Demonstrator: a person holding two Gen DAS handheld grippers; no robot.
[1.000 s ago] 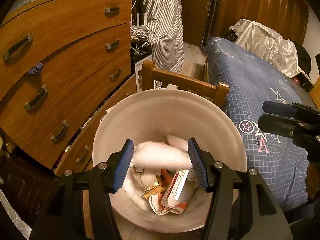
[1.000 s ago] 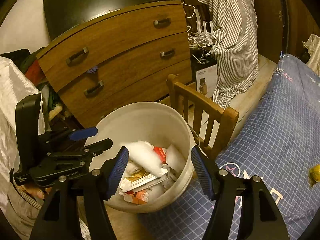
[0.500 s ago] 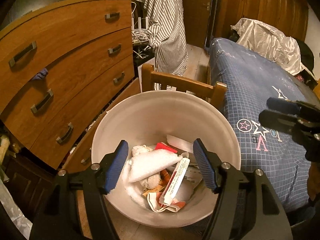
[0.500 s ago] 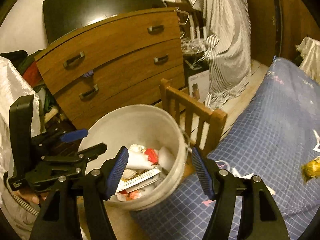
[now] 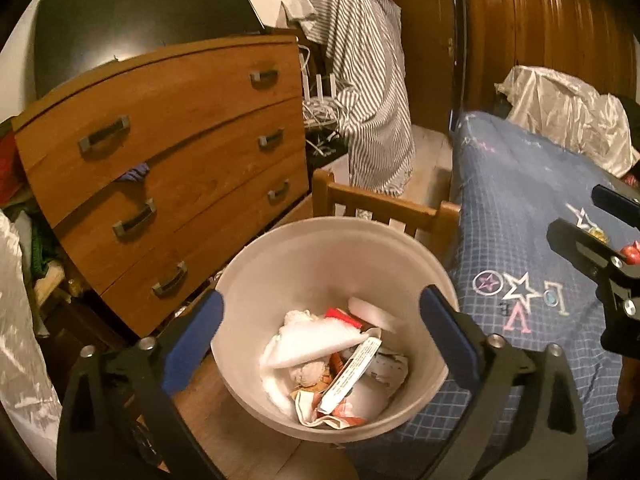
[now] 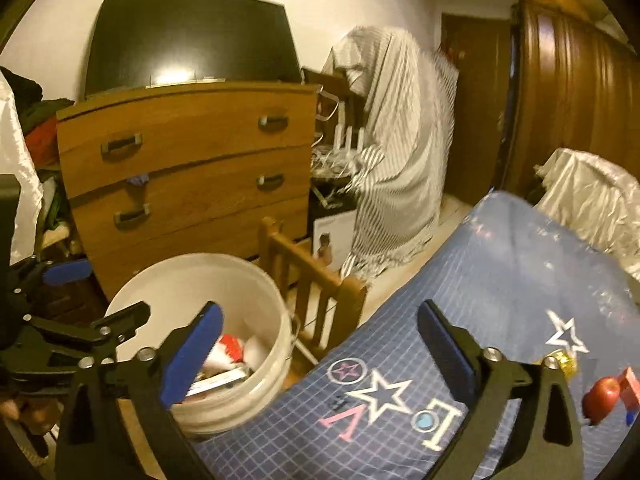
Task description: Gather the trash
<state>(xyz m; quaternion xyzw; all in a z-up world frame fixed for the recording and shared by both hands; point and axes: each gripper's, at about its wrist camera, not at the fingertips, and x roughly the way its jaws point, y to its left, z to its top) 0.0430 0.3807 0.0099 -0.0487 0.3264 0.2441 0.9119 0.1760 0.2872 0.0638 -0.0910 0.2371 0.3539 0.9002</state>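
A white bucket (image 5: pixel 304 256) stands on a wooden chair beside the bed and holds white wads, a white tube (image 5: pixel 352 368) and wrappers. It also shows in the right wrist view (image 6: pixel 188 276). My left gripper (image 5: pixel 320 332) is open and empty above the bucket. My right gripper (image 6: pixel 316 352) is open and empty over the bed edge. On the blue bedspread (image 6: pixel 500 280) lie a yellow wrapper (image 6: pixel 562 362) and a red wrapper (image 6: pixel 604 394) at the right.
A wooden chest of drawers (image 5: pixel 160 152) stands left of the bucket. The chair back (image 5: pixel 384 208) rises behind the bucket. A striped cloth (image 5: pixel 368 92) hangs behind it. A silvery sheet (image 5: pixel 568 108) lies at the far end of the bed.
My left gripper has pulled up and back from the bucket. My right gripper has swung right, over the bed, and the wrappers have come into its view.
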